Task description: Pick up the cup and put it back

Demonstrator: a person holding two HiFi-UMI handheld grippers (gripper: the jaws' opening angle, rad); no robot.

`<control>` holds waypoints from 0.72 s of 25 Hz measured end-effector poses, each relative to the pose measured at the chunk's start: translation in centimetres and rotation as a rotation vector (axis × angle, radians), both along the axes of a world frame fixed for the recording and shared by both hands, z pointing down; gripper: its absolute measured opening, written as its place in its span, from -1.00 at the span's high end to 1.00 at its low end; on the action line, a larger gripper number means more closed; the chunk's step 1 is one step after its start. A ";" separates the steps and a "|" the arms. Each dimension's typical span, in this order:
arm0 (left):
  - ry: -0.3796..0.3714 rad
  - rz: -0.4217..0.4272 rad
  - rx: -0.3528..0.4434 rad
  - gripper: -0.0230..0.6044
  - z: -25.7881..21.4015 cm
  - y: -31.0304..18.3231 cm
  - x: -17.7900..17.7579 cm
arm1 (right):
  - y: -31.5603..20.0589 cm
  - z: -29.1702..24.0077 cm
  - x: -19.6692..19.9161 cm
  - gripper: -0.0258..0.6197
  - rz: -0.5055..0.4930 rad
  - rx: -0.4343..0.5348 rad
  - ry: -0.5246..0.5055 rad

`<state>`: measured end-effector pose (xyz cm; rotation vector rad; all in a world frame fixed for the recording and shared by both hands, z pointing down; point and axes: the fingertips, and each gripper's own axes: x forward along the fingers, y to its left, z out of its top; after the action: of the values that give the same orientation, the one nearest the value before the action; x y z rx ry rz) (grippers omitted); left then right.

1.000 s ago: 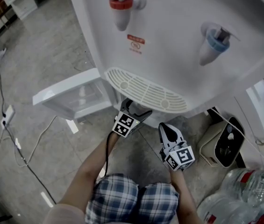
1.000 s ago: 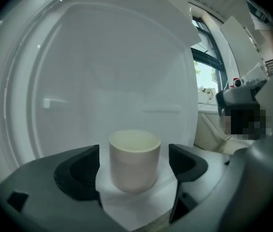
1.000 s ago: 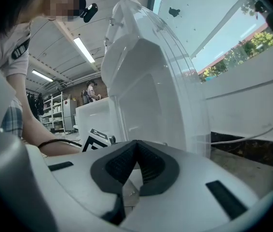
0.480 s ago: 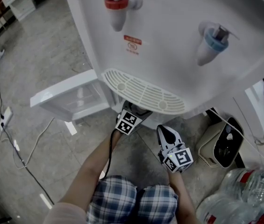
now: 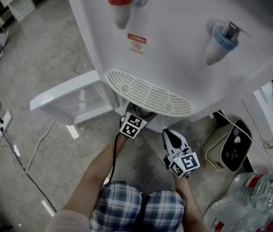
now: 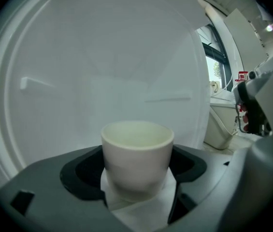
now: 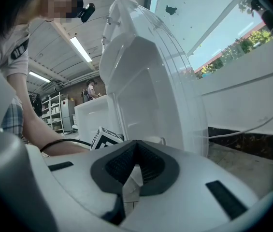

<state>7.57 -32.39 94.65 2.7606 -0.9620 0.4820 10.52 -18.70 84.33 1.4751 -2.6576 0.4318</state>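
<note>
A plain white cup (image 6: 137, 153) stands upright between the jaws of my left gripper (image 6: 137, 180), whose dark pads (image 6: 85, 170) press on both its sides. The white inner wall of the water dispenser's lower cabinet fills the left gripper view behind it. In the head view, the left gripper (image 5: 137, 115) reaches under the dispenser's drip tray (image 5: 148, 94), and its tips and the cup are hidden there. My right gripper (image 5: 171, 135) hangs a little to the right above the floor, shut with nothing in it (image 7: 130, 178).
The white water dispenser (image 5: 184, 42) has a red tap (image 5: 119, 1) and a blue tap (image 5: 221, 40). Its cabinet door (image 5: 71, 100) swings open to the left. A beige container (image 5: 230, 146) and large water bottles (image 5: 252, 197) sit at the right. A cable (image 5: 20, 158) trails across the floor.
The left gripper has pushed a little farther in under the drip tray. The right gripper has barely shifted.
</note>
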 end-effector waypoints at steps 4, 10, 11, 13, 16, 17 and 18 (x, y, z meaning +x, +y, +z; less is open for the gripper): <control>0.025 0.006 0.005 -0.42 -1.0 0.8 -0.6 | 0.1 0.0 0.0 0.87 -0.001 -0.002 -0.001; 0.062 0.021 0.046 -0.42 -4.4 2.8 -2.3 | 0.0 -0.1 -0.1 0.87 0.001 0.001 -0.001; 0.066 0.019 0.055 -0.42 -5.0 3.2 -2.9 | -0.1 -0.1 -0.2 0.87 0.000 0.001 -0.002; 0.073 0.010 0.072 -0.42 -6.3 4.1 -4.1 | -0.1 0.0 -0.3 0.87 -0.002 0.001 -0.001; 0.079 0.005 0.099 -0.42 -8.2 5.7 -6.1 | -0.3 0.1 -0.4 0.87 -0.006 0.001 -0.002; 0.079 0.007 0.107 -0.42 -8.8 6.3 -6.8 | -0.3 0.1 -0.5 0.87 -0.007 0.002 -0.003; 0.077 0.011 0.116 -0.42 -9.4 7.0 -7.5 | -0.4 0.1 -0.5 0.87 -0.009 0.003 -0.004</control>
<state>0.07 -25.39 85.23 2.8651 -0.9871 0.3282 10.02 -19.14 84.44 1.4645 -2.6675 0.4308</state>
